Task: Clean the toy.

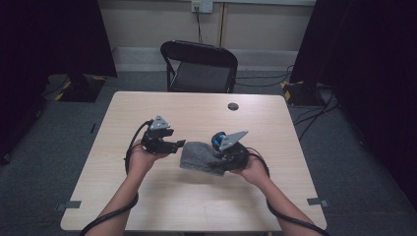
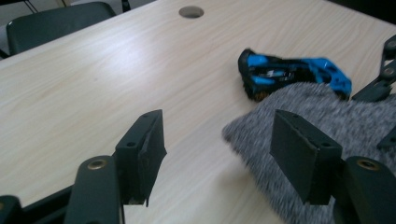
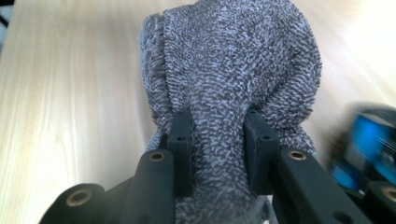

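right hand-held gripper [image 1: 220, 158]: jaws pinching a bunched fold of the grey cloth [image 1: 197, 158]; in the right gripper view [image 3: 218, 154] the fabric is squeezed between both pads and bulges out above them.
left hand-held gripper [image 1: 178, 145]: jaws spread, nothing between them; in the left gripper view [image 2: 219, 151] the pads stand apart over bare wood, with the cloth's near edge just beside the right-hand pad.
grey cloth: sits near the middle of the surface [image 1: 147, 196], between the two grippers, its right end in the right one's grip. Nubby terry texture [image 3: 233, 65]. Can't tell if the free end rests on the wood or hangs just off it.
cloth vs left gripper: near, jaw tips point at its left edge, no contact visible from the high view.
blue-and-black object [image 2: 292, 72]: lies on the wood right behind the cloth, touching or nearly touching its far edge; blurred, can't identify it.
hands: left hand [image 1: 140, 160] and right hand [image 1: 253, 172] each wrap a gripper body, forearms come in from the near edge.
surface: light wood, round cable hole [image 1: 233, 106] toward the far side.
chair [image 1: 201, 66]: black folding type, behind the far edge.
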